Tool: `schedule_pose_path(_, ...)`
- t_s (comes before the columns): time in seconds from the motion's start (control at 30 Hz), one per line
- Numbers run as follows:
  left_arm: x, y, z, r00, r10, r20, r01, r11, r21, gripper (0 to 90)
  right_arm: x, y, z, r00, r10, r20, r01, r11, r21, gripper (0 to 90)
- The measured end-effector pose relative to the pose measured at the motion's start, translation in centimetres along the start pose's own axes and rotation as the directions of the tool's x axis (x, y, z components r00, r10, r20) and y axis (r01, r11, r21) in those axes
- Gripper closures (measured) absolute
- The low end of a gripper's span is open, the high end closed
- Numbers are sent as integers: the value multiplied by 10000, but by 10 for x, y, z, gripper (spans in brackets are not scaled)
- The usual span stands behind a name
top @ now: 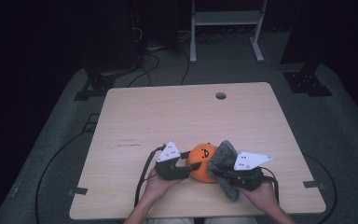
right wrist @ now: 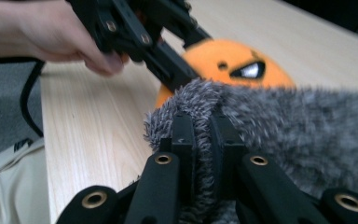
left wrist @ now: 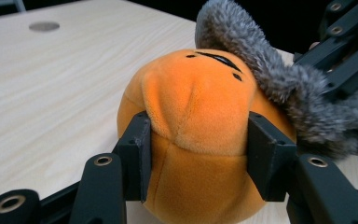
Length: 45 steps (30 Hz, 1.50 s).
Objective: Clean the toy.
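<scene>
Orange plush ball (left wrist: 191,140) squeezed, fuzzy grey fur piece (right wrist: 303,135) pinched

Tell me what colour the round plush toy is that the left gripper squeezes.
Orange, with a black stitched face; the round plush toy shows best in the left gripper view.

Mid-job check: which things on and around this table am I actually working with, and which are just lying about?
In the job:
- orange plush ball, clamped by the left gripper
- grey furry cloth, pinched in the right gripper and lying against the ball

Lying about:
- round hole in the table
- white frame behind the table
- black cables on the floor
</scene>
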<state>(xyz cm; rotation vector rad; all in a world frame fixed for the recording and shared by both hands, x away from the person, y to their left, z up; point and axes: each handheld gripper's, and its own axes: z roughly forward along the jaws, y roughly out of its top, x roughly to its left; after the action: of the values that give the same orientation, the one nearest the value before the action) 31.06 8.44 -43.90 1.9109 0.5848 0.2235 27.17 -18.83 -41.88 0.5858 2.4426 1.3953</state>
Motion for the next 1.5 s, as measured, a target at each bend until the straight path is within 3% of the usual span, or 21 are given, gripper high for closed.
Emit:
schedule_pose_path(0.1,-2,0,1,9996,291,27,-291,9996,23,477,-8,-3,-4,9995,289,123,-291,9994,192,813)
schedule_pose_path(0.13,-6,0,2,9973,719,157,-719,9974,38,477,-12,-1,-12,9975,405,582,-406,9992,7,813)
schedule_pose_path(0.23,-11,0,2,9927,1197,171,-1198,9928,81,476,-22,9,-17,9946,798,661,-759,9953,-607,812)
schedule_pose_path(0.3,-11,-1,1,9921,1235,199,-1236,9923,59,421,-26,11,-12,9946,848,604,-823,9957,-424,812)
schedule_pose_path(0.37,-9,-3,1,9960,898,30,-898,9959,-125,254,-27,8,-7,9954,756,587,-745,9970,-195,811)
schedule_pose_path(0.47,-2,-6,7,9991,-218,367,213,9997,131,195,-29,-3,-3,9945,945,459,-943,9955,-58,811)
schedule_pose_path(0.6,-11,-1,7,9972,732,150,-732,9973,41,353,-25,5,-13,9944,900,552,-887,9958,-244,812)
schedule_pose_path(0.63,-15,0,6,9929,1188,79,-1188,9929,31,377,-22,11,-15,9961,779,403,-763,9963,-396,812)
schedule_pose_path(0.67,-26,2,7,9734,2292,-53,-2292,9734,56,399,-16,24,-14,9995,241,191,-230,9982,-556,812)
schedule_pose_path(0.7,-31,3,7,9624,2717,-84,-2716,9624,72,407,-14,30,-11,10000,31,30,-30,9988,-481,812)
schedule_pose_path(0.73,-31,3,7,9624,2717,-84,-2716,9624,72,414,-14,30,-11,10000,31,30,-30,9988,-481,812)
schedule_pose_path(0.8,-36,2,7,9487,3159,-157,-3155,9487,222,420,-13,35,-3,9996,-250,-124,249,9997,-60,812)
schedule_pose_path(0.9,-28,0,5,9664,2565,152,-2567,9664,133,411,-16,29,-3,9999,-103,-117,103,9999,2,813)
schedule_pose_path(0.97,-20,0,7,9887,1317,721,-1311,9913,-132,296,-18,19,-4,9997,254,-72,-255,9997,-49,814)
schedule_pose_path(1.03,-14,0,8,9935,283,1106,-241,9990,-387,238,-16,12,-3,9986,473,-227,-476,9988,-134,814)
schedule_pose_path(1.07,-16,-1,7,9951,699,697,-680,9973,-291,315,-12,11,-2,9989,369,-273,-373,9992,-159,814)
schedule_pose_path(1.17,-18,-2,6,9942,967,476,-955,9951,-272,424,-14,12,-3,9991,302,-288,-304,9995,-82,814)
schedule_pose_path(1.23,-23,-1,5,9831,1795,374,-1794,9838,-46,455,-24,15,-10,9984,538,145,-538,9985,-29,815)
schedule_pose_path(1.3,-25,-2,5,9802,1937,410,-1935,9811,-96,460,-30,18,-15,9970,702,311,-696,9974,-200,815)
schedule_pose_path(1.4,-24,-2,4,9833,1764,459,-1758,9843,-158,441,-33,19,-13,9968,744,276,-744,9972,-15,815)
schedule_pose_path(1.5,-17,0,7,9959,508,748,-487,9984,-304,241,-31,12,-8,9963,840,164,-843,9962,233,815)
